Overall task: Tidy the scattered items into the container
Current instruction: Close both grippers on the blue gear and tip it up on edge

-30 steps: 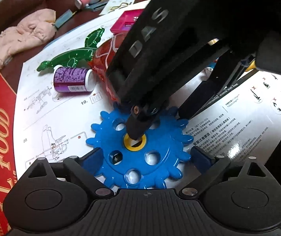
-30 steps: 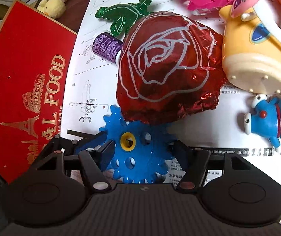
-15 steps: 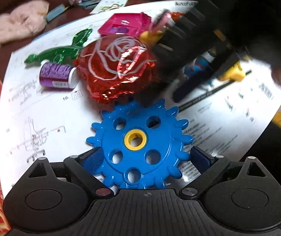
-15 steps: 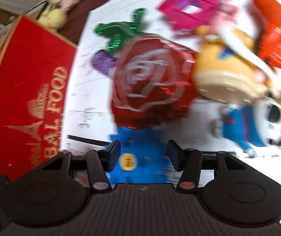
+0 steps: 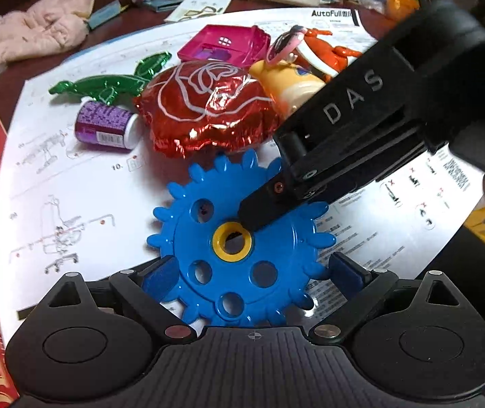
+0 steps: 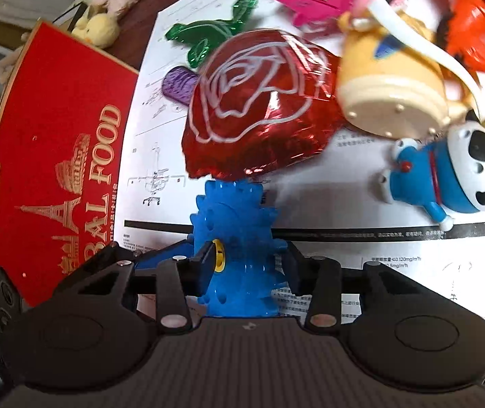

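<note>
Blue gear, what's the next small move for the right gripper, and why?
Probably let the right gripper finish closing. Its jaws are closing with the blue gear between them, one finger beside the yellow hub, while the left gripper grips the gear's rim. A firm hold should come before any carry toward the red box.

1. Left gripper (image 5: 254, 272): matte black housing with a ribbed centre panel, a small crosshair mark at its top edge, and a round disc recessed in each lobe at 8 and 4 o'clock.
2. Its fingers (image 5: 160, 273) carry blue pads; silver rivet heads sit at the linkage pivots.
3. Right gripper (image 6: 242, 265): the same black ribbed body, twin discs and silver pivots.
4. From the left camera, its black arm enters from 2 o'clock, lettered "DAS" in white, with a copper-coloured screw near the fingertip.
</note>
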`<state>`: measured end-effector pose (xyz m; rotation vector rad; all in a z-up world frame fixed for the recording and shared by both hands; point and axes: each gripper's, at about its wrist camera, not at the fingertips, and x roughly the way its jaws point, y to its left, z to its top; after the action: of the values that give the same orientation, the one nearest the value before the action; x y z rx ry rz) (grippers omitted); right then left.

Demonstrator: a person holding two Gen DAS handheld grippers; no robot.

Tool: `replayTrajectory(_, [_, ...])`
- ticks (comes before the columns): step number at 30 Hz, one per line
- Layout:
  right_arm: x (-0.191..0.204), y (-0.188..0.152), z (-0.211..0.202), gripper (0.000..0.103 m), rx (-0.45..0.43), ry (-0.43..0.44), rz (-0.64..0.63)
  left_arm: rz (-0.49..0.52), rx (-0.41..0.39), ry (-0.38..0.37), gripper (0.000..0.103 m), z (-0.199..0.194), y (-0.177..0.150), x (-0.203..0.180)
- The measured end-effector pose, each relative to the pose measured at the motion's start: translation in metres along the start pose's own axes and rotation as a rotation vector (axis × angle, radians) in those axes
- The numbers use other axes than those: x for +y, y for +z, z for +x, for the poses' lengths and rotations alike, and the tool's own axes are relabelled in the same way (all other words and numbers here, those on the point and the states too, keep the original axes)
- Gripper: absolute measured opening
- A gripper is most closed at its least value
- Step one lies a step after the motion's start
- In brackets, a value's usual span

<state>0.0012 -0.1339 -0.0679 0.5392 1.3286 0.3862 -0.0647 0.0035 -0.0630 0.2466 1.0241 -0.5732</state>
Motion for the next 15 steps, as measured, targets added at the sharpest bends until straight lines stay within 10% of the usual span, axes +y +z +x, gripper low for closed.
replayTrajectory(6, [0.008,0.001,-0.009,0.041,0.007,0.064,0.016,0.083,-0.021,0.065,0.093,-0.003,0.001,-0.015])
replayTrajectory(8, [0.012,0.001,-0.012,0.054,-0.003,0.055,0.003,0.094,-0.039,0.070,0.078,-0.007,0.001,-0.016])
replayTrajectory(15, [0.015,0.003,-0.015,0.053,-0.018,0.067,0.018,0.065,-0.075,0.012,0.060,-0.026,0.005,-0.007])
